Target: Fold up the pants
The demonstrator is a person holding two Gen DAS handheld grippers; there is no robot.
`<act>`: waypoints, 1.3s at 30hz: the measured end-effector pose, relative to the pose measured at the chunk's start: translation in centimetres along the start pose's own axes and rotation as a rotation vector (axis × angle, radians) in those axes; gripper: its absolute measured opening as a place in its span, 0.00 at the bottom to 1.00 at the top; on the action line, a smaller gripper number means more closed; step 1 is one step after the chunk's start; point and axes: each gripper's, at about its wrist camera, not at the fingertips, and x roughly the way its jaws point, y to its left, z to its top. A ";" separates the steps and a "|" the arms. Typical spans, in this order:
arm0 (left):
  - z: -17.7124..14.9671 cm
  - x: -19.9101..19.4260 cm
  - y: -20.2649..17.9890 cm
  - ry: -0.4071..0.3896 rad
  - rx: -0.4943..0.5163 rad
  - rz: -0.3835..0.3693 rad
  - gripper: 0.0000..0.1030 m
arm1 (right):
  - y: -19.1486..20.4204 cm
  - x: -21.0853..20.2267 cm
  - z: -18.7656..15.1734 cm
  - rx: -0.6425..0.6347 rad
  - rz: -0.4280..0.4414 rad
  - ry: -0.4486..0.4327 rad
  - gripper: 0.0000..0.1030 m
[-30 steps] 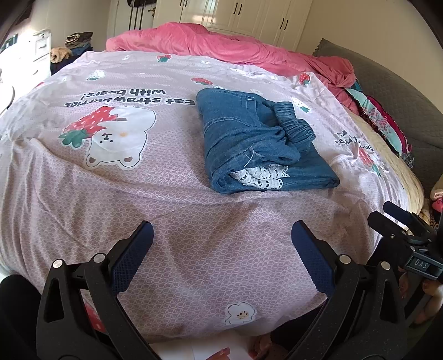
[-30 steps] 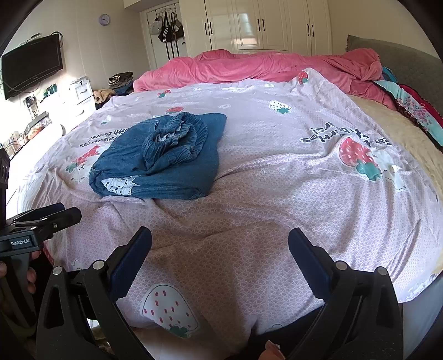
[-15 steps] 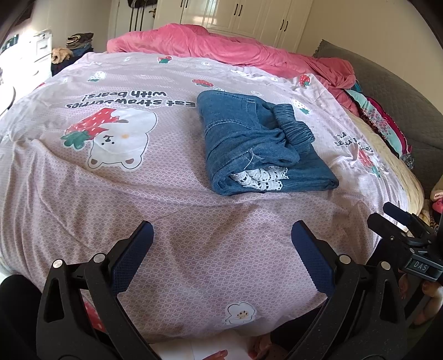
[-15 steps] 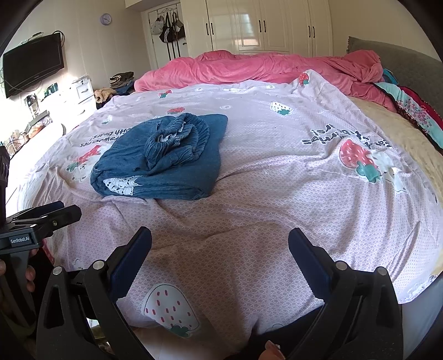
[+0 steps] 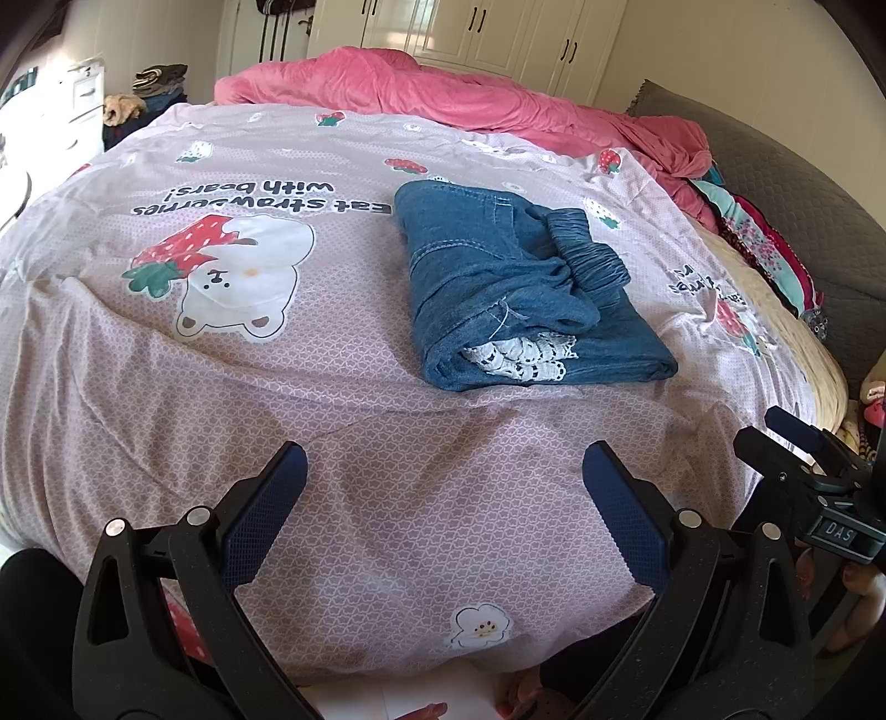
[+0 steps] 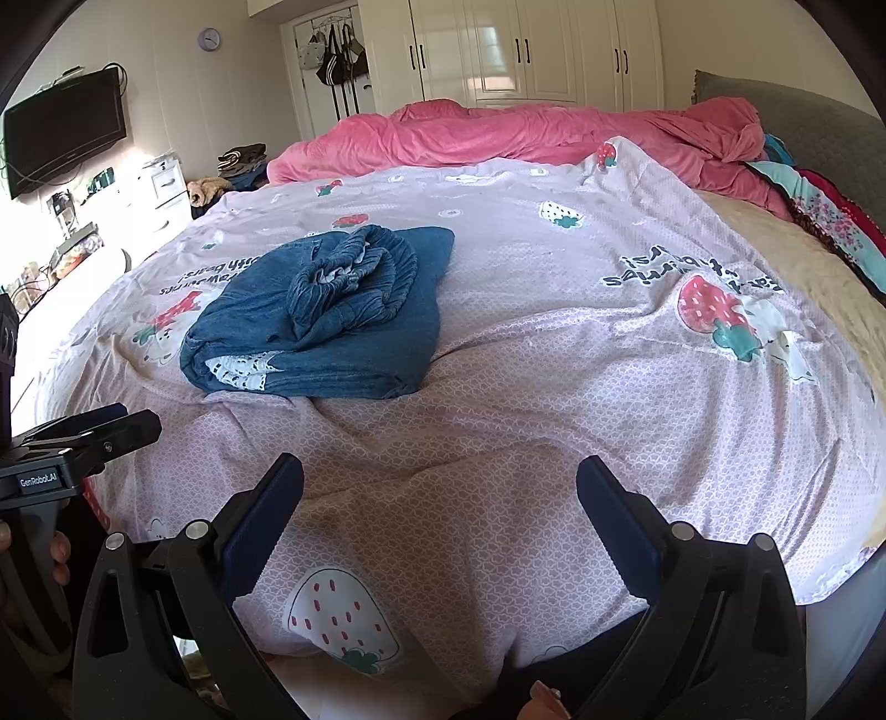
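Across the whole scene spreads the bed, covered by a lilac sheet printed with strawberries, bears and lettering. Along its far side lies a bunched pink blanket, with white wardrobe doors behind it and a dark television on the wall at the left of the right wrist view.

On the sheet, toward the middle of the bed, sit the blue denim pants, folded into a compact rectangular bundle. Their gathered elastic waistband is heaped on top, and a strip of white lace trim shows at the near folded edge. Nothing touches the pants.

Both tools hang over the near edge of the bed, well apart from the bundle. The left gripper has its jaws spread wide with only sheet between them. The right gripper is likewise wide and empty.
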 end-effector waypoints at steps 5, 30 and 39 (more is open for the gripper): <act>0.0 -0.1 0.0 0.001 -0.001 -0.002 0.91 | 0.0 0.0 -0.1 0.003 -0.010 0.000 0.96; 0.0 -0.7 -0.5 0.002 0.006 -0.029 0.91 | 0.5 0.2 0.0 -0.004 -0.031 0.020 0.96; 0.3 -1.1 -0.3 -0.009 0.028 0.006 0.91 | 0.4 0.7 0.2 -0.022 -0.064 0.031 0.96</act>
